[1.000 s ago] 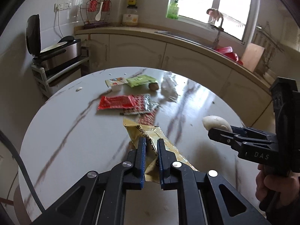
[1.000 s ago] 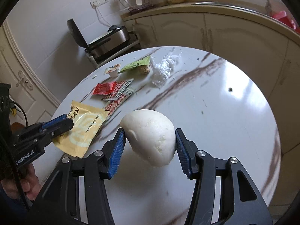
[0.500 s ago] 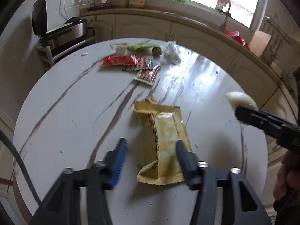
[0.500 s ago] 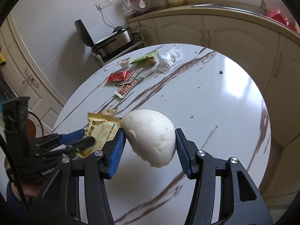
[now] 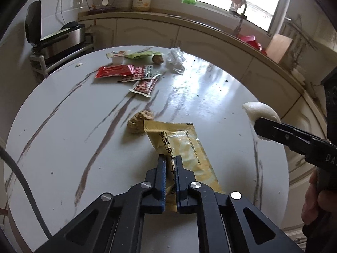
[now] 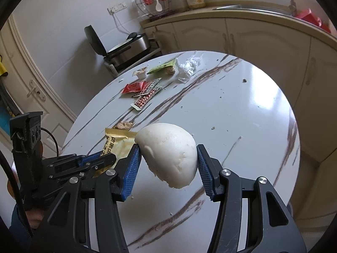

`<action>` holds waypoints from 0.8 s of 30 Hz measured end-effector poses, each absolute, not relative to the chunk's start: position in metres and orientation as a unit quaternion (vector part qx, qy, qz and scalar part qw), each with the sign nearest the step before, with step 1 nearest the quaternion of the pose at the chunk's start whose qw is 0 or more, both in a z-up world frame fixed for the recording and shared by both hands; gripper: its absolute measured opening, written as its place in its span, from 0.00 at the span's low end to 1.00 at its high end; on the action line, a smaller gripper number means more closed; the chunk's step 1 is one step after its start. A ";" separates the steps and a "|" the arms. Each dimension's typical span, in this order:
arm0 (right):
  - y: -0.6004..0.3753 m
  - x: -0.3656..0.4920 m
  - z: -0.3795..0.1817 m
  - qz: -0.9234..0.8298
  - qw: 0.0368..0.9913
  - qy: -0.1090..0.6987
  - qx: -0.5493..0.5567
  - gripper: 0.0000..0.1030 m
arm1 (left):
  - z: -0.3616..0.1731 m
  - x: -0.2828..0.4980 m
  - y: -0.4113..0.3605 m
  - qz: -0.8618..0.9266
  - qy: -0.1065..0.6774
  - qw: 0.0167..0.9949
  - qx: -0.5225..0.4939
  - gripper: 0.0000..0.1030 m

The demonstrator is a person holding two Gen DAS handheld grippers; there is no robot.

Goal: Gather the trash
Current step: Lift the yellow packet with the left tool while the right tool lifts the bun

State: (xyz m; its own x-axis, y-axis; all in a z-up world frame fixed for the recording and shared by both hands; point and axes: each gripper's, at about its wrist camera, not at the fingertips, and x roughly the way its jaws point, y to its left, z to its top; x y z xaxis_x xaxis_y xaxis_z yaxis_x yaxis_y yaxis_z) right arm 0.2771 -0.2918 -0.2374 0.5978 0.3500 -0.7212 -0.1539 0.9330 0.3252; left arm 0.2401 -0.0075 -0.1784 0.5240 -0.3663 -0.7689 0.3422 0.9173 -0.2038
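My left gripper is shut on a yellow snack wrapper that lies on the round white marble table. A brown crumbly lump sits at the wrapper's far end. My right gripper is shut on a white steamed bun and holds it above the table; the bun also shows at the right of the left wrist view. The wrapper and left gripper show at the left of the right wrist view.
At the table's far side lie red wrappers, a red-white checked sachet, a green packet, a small cup, a brown nut-like lump and crumpled clear plastic. Cabinets and an open grill stand beyond.
My left gripper let go of the yellow wrapper, opened wide and drew back, then closed on the wrapper again. The right gripper kept holding the bun and drew back a little.
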 end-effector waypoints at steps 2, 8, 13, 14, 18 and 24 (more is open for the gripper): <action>-0.294 0.275 -0.236 0.141 0.887 0.425 0.118 0.48 | -0.175 0.238 -0.011 -0.206 0.440 0.874 -0.012 0.02; -0.305 0.264 -0.229 0.134 0.891 0.417 0.123 0.48 | -0.155 0.222 -0.022 -0.219 0.421 0.880 0.000 0.02; -0.317 0.255 -0.223 0.125 0.895 0.409 0.130 0.48 | -0.140 0.209 -0.032 -0.232 0.407 0.883 0.008 0.01; -0.320 0.252 -0.222 0.122 0.896 0.407 0.131 0.48 | -0.139 0.206 -0.033 -0.234 0.406 0.883 0.009 0.01; -0.330 0.242 -0.218 0.114 0.898 0.402 0.136 0.48 | -0.133 0.197 -0.043 -0.244 0.404 0.881 0.017 0.01; -0.349 0.227 -0.211 0.099 0.903 0.392 0.144 0.49 | -0.123 0.185 -0.063 -0.259 0.394 0.881 0.027 0.01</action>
State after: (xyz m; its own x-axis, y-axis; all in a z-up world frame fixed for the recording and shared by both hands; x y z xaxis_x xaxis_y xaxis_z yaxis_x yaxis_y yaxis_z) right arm 0.2270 -0.3490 -0.2115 0.6732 0.2915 -0.6796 -0.0665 0.9392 0.3370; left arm 0.1848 -0.0632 -0.1229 0.5555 -0.4351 -0.7086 0.4783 0.8643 -0.1558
